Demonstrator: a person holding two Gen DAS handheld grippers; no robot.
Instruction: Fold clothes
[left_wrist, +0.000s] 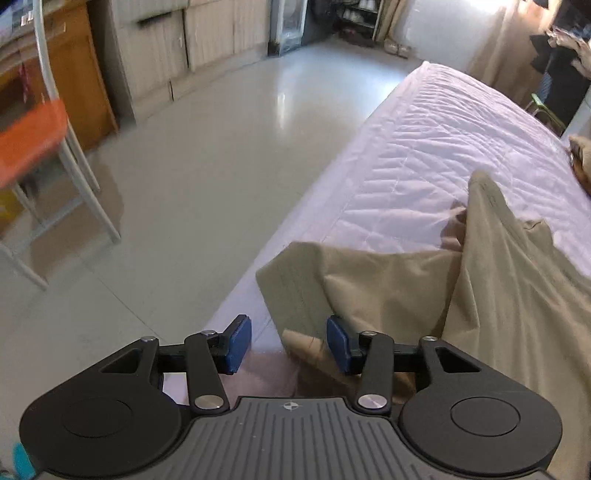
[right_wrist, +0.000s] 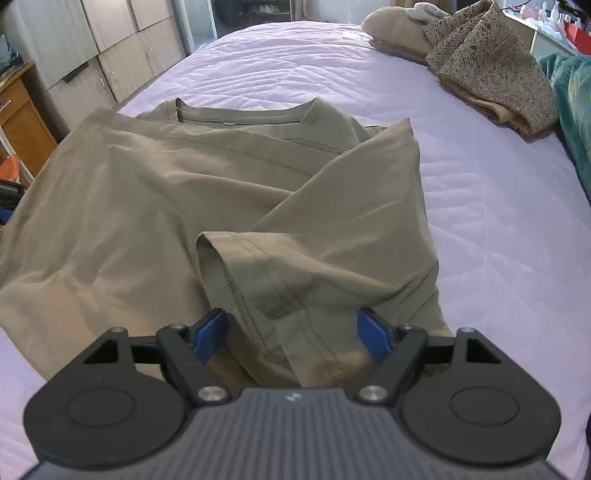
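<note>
Khaki t-shirt (right_wrist: 155, 206) on bed (right_wrist: 480, 206) — sleeve folded inward

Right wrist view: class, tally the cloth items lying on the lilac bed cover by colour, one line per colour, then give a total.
Olive-tan: 1, the T-shirt
Brown speckled knit: 1, the folded knit
Beige: 1, the bundle behind the knit
Teal: 1, the blanket at the right edge
Total: 4
</note>
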